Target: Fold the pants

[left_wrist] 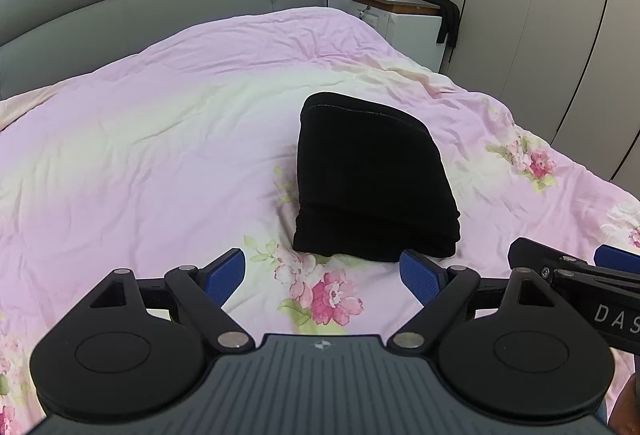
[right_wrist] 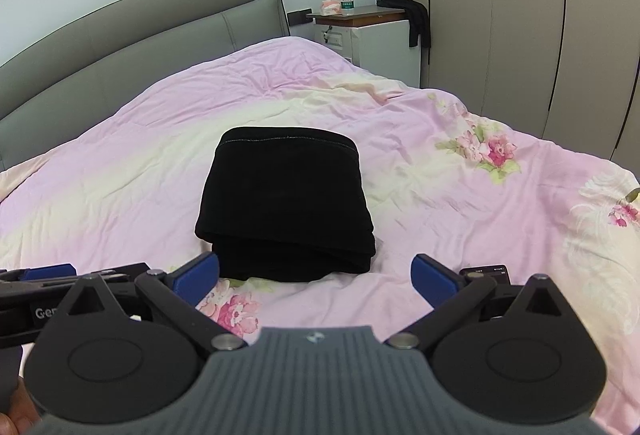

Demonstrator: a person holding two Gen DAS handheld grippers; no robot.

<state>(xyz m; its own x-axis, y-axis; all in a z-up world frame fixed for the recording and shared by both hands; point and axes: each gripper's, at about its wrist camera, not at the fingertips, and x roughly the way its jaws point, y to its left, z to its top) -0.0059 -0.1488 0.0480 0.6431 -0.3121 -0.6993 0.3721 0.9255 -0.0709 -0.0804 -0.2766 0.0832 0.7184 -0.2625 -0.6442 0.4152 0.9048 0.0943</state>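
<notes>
In the left wrist view, the black pants (left_wrist: 372, 175) are seen folded into a compact stack on the pink floral duvet (left_wrist: 140, 155), just beyond the left gripper (left_wrist: 324, 275), whose jaws are spread apart and empty. In the right wrist view, the pants (right_wrist: 286, 207) are located just ahead of the right gripper (right_wrist: 316, 275), likewise spread wide with nothing held; a nightstand (right_wrist: 372, 31) is visible well beyond the pants.

bedspread (right_wrist: 120, 195): bare around | obstacle: folded pants (right_wrist: 284, 203), mid-bed
</notes>
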